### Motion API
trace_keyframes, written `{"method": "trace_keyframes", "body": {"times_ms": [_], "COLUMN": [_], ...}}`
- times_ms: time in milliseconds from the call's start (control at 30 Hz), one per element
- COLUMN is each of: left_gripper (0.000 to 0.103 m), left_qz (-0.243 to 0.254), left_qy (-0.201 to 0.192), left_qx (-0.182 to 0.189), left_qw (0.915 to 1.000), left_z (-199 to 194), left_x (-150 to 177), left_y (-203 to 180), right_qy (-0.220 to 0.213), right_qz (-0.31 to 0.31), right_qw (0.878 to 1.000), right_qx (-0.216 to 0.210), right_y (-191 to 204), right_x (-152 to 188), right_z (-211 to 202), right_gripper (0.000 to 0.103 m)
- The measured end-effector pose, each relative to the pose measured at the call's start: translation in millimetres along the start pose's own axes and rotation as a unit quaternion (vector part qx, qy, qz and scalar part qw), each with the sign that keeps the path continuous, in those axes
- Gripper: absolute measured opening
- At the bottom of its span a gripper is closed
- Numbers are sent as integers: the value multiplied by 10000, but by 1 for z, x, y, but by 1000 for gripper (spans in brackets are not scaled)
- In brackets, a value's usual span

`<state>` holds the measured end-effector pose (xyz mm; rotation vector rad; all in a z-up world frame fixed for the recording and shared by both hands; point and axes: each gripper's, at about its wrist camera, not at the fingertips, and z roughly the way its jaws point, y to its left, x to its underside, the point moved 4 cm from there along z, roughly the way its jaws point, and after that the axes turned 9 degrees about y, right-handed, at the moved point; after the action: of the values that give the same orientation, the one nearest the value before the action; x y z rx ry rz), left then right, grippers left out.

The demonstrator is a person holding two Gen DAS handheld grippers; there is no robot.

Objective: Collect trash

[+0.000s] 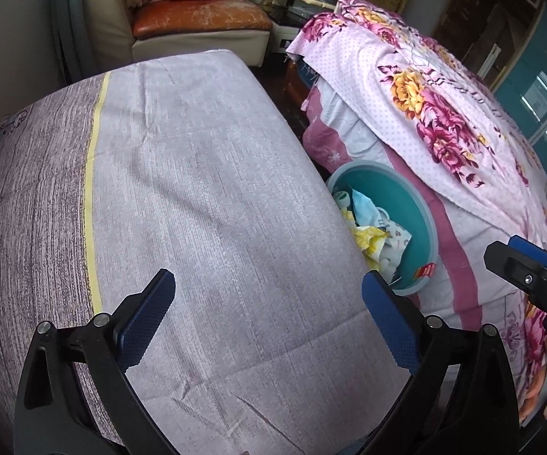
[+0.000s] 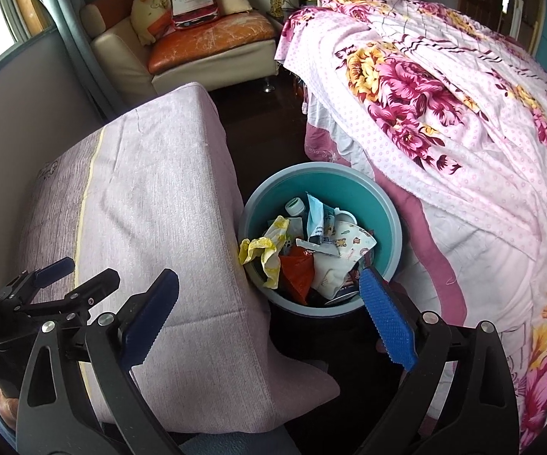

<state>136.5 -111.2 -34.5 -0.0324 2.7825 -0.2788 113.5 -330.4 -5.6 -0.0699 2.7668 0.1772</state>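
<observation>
Both tongs released, nothing held: left gripper (image 1: 269,318) spread over the lilac woven cloth-covered block (image 1: 197,189); right gripper (image 2: 269,314) spread above the round teal plastic waste bin (image 2: 383,208); bin sits on the floor between block and floral pink bedspread (image 2: 444,113); trash is in it: crumpled yellow wrapper (image 2: 265,246) draped over the rim, red foil packet (image 2: 298,269), white paper scraps (image 2: 345,242); no loose trash visible on cloth; looks like collection is about done; next: scan for leftovers, else tuck the wrapper in.
</observation>
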Motion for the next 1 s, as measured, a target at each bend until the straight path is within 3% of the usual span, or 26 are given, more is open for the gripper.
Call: {"method": "trace_keyframes", "body": {"times_ms": [1000], "left_gripper": [99], "left_qz": [93], "left_qy": [-146], "left_qx": [-250], "left_qw": [9995], "left_z": [0], "left_x": [3], "left_y": [3], "right_qy": [58], "right_qz": [-19], "right_qw": [10000], "right_qx": [-8], "right_y": [-2], "right_x": [1], "right_z": [5], "right_gripper": [92]}}
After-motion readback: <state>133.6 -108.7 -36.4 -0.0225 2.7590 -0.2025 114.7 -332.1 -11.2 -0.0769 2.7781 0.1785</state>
